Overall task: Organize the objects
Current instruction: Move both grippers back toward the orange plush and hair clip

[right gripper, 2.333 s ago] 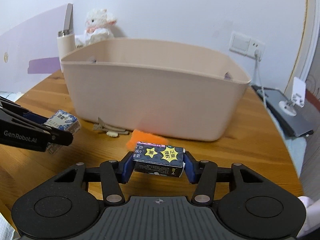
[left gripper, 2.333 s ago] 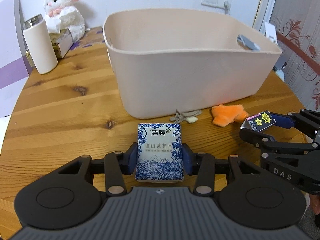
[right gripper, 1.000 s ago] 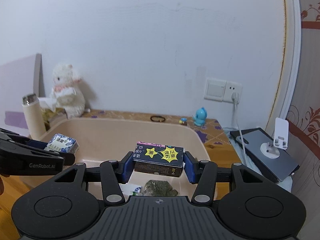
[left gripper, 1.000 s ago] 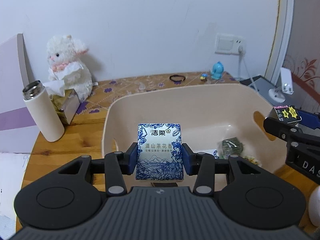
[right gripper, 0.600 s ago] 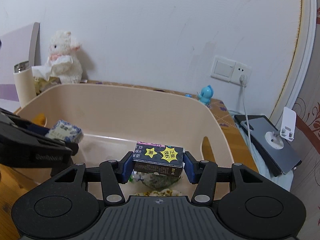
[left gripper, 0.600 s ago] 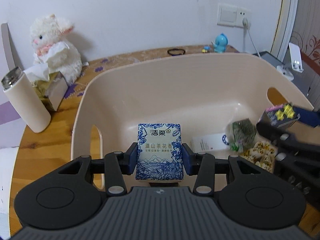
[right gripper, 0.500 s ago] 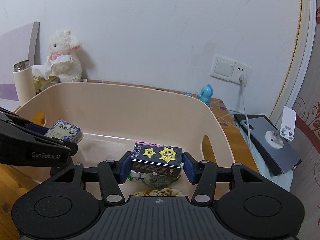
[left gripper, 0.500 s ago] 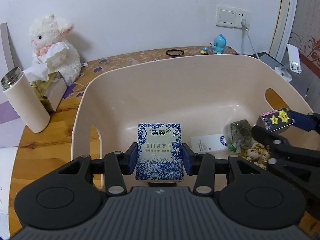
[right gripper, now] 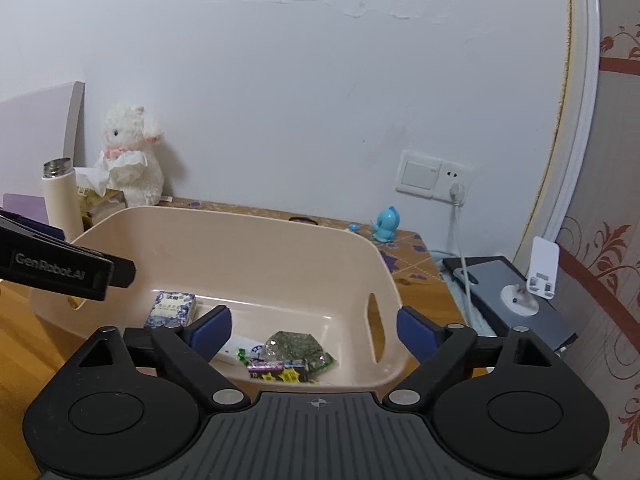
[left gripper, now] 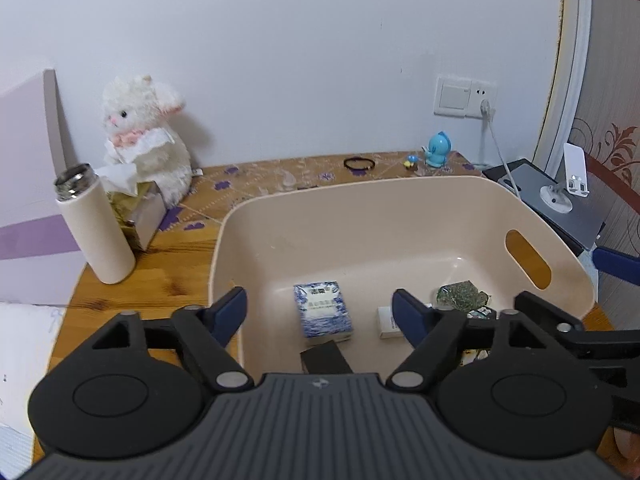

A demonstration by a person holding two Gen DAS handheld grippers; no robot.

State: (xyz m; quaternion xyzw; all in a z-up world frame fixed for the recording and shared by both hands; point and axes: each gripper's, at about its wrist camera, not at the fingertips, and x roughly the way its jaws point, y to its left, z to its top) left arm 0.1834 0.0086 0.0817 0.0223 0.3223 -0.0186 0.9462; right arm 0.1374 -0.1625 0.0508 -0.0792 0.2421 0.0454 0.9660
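Observation:
A beige plastic bin (left gripper: 304, 216) stands on the wooden table; it also shows in the right wrist view (right gripper: 256, 236). A blue-and-white tissue pack (left gripper: 322, 315) lies on the bin floor, also seen in the right wrist view (right gripper: 171, 309). A dark box with yellow stars (right gripper: 278, 372) lies in the bin beside a green packet (right gripper: 298, 346) and a white box (left gripper: 386, 322). My left gripper (left gripper: 320, 312) is open and empty above the bin. My right gripper (right gripper: 314, 330) is open and empty above the bin.
A white bottle (left gripper: 94, 224), a tissue box (left gripper: 138, 210) and a plush lamb (left gripper: 144, 140) stand at the back left. A blue figurine (left gripper: 439, 155) and hair band (left gripper: 359, 164) lie by the wall. A grey device with a phone stand (right gripper: 516, 292) is at right.
Both grippers opened and let go of their loads. The tissue pack and the starred box now lie in the bin. Both grippers have risen above the bin.

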